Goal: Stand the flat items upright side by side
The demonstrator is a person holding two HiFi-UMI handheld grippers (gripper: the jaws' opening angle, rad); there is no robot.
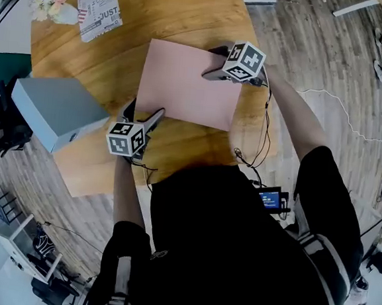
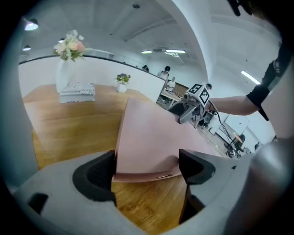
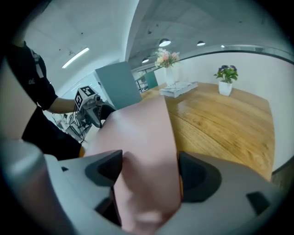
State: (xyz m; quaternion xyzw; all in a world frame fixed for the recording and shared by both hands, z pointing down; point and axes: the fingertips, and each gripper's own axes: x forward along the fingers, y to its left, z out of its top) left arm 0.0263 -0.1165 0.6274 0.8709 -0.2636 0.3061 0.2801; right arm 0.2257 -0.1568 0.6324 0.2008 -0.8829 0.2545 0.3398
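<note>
A large pink flat sheet [image 1: 187,82] lies on the round wooden table [image 1: 120,49]. My left gripper [image 1: 145,111] is at its near left corner. In the left gripper view that corner [image 2: 151,133] sits in the gap between the jaws [image 2: 147,167], which stand wide apart; the sheet's near edge curls up a little off the wood. My right gripper [image 1: 213,62] is at the far right corner. In the right gripper view the pink sheet [image 3: 142,133] fills the gap of its spread jaws [image 3: 149,172], blurred and close to the camera. Neither pair of jaws pinches the sheet.
A grey-blue box [image 1: 55,110] stands at the table's left edge. A printed booklet [image 1: 100,8] and a vase of flowers [image 1: 51,3] sit at the far side, a small potted plant [image 3: 226,80] beyond. The person's body is against the near table edge.
</note>
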